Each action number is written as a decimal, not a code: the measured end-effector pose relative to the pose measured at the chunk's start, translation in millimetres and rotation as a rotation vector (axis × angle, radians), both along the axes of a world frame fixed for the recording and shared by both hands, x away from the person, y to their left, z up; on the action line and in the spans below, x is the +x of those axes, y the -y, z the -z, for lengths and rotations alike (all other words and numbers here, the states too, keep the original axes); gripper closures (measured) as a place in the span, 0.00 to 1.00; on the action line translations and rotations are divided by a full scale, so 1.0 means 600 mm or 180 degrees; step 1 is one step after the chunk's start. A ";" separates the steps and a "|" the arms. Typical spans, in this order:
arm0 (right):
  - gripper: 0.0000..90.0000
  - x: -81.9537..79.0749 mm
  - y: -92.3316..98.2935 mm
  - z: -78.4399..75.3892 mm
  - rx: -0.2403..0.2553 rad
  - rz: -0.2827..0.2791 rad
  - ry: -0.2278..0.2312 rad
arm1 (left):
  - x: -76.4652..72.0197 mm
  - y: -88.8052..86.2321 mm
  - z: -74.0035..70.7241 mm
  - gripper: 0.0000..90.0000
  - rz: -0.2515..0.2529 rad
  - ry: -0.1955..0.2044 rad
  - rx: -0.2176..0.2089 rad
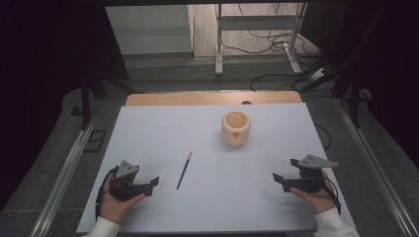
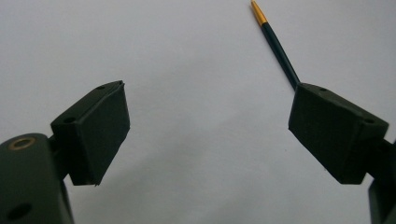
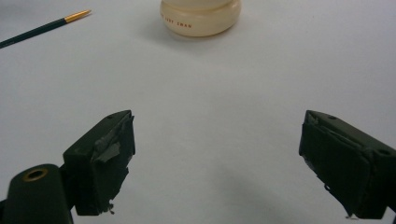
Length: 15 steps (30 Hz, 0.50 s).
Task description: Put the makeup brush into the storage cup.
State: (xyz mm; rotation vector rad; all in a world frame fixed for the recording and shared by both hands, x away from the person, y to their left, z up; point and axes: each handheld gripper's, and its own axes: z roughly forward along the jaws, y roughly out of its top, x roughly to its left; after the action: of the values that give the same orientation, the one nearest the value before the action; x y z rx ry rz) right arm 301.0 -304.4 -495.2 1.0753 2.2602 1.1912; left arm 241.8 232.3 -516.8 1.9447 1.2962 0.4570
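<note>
the left tool (image 1: 154,181) rests low on the bench (image 1: 148,133), its blocky matte black jaws spread wide with nothing between them. just beside it lies a thin dark paintbrush (image 1: 184,170) with an orange-gold end, flat on the smooth pale sheet. the right tool (image 1: 277,178) also has its taped jaws spread, empty. farther off stands a rounded cream cup (image 1: 235,129), upright, glossy.
</note>
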 end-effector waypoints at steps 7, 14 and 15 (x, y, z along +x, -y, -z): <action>0.12 -0.001 0.001 0.000 -0.0003 -0.0002 0.0005 | 0.001 -0.001 0.001 0.14 -0.0011 -0.0008 0.0001; 0.12 -0.001 0.001 0.001 -0.0026 -0.0001 0.0007 | 0.001 0.000 -0.003 0.14 -0.0027 -0.0037 -0.0069; 0.12 -0.002 0.001 0.001 -0.0027 0.0001 0.0009 | 0.001 0.000 -0.003 0.14 -0.0015 -0.0038 -0.0064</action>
State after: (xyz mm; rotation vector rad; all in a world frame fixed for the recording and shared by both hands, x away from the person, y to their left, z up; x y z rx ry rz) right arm 299.9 -304.9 -495.8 1.0703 2.2610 1.1812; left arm 242.6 232.3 -514.9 1.9306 1.3085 0.4338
